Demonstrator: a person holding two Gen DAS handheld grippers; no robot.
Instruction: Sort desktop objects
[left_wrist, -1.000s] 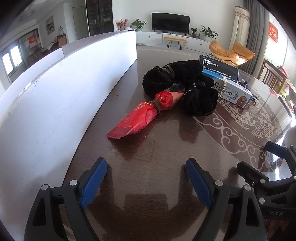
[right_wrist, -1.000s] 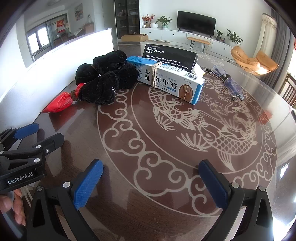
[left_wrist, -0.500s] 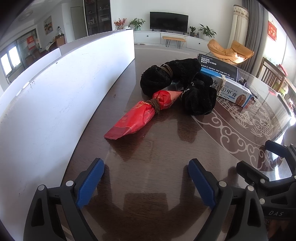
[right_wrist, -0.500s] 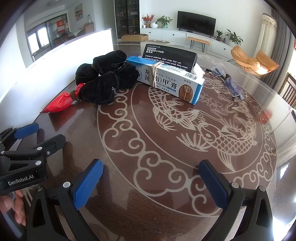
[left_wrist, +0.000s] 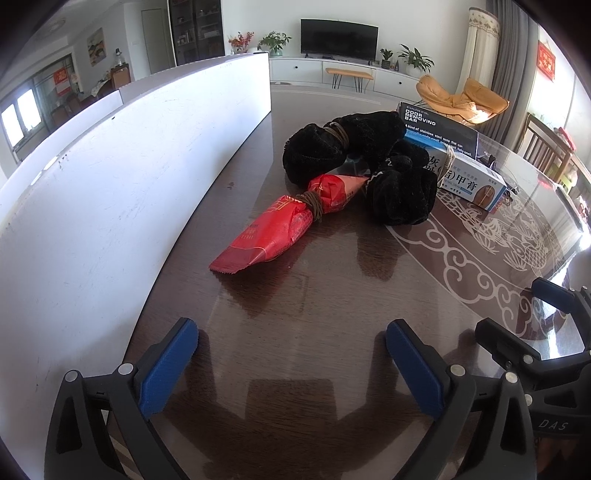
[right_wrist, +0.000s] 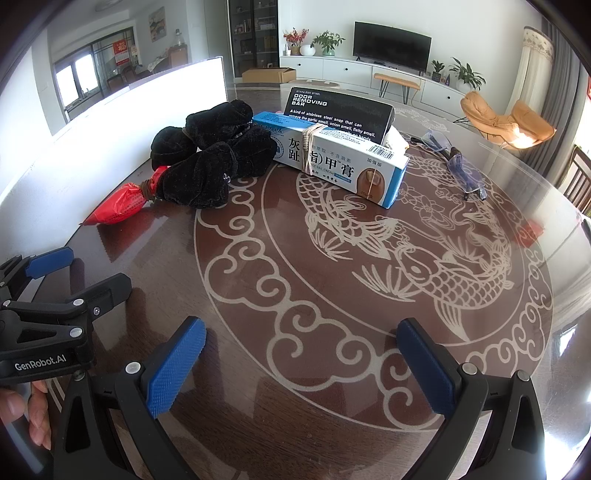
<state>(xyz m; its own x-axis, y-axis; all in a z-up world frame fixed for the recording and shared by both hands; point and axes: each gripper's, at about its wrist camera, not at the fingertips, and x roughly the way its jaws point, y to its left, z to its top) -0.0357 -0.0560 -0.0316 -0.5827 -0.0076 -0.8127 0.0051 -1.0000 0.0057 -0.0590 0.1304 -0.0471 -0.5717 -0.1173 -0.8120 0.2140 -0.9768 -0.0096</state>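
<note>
A red snack packet (left_wrist: 280, 225) tied with a rubber band lies on the dark round table (left_wrist: 295, 332), ahead of my open, empty left gripper (left_wrist: 291, 354). Behind it sit black velvet scrunchies (left_wrist: 369, 162), a blue-white cream box (left_wrist: 469, 181) with a rubber band around it, and a black odor-removing-bar box (left_wrist: 439, 129). In the right wrist view, my right gripper (right_wrist: 303, 362) is open and empty over the table's fish pattern. The packet (right_wrist: 118, 205), scrunchies (right_wrist: 214, 155), cream box (right_wrist: 340, 158), black box (right_wrist: 340, 114) and blue glasses (right_wrist: 461, 166) lie beyond it.
A white board (left_wrist: 110, 192) stands along the table's left edge. The right gripper shows at the lower right of the left wrist view (left_wrist: 535, 343); the left gripper shows at the left of the right wrist view (right_wrist: 55, 295). Chairs stand at the far right.
The left gripper has pulled back slightly and dropped a little; the objects look a bit farther away. The right gripper has not visibly moved.
</note>
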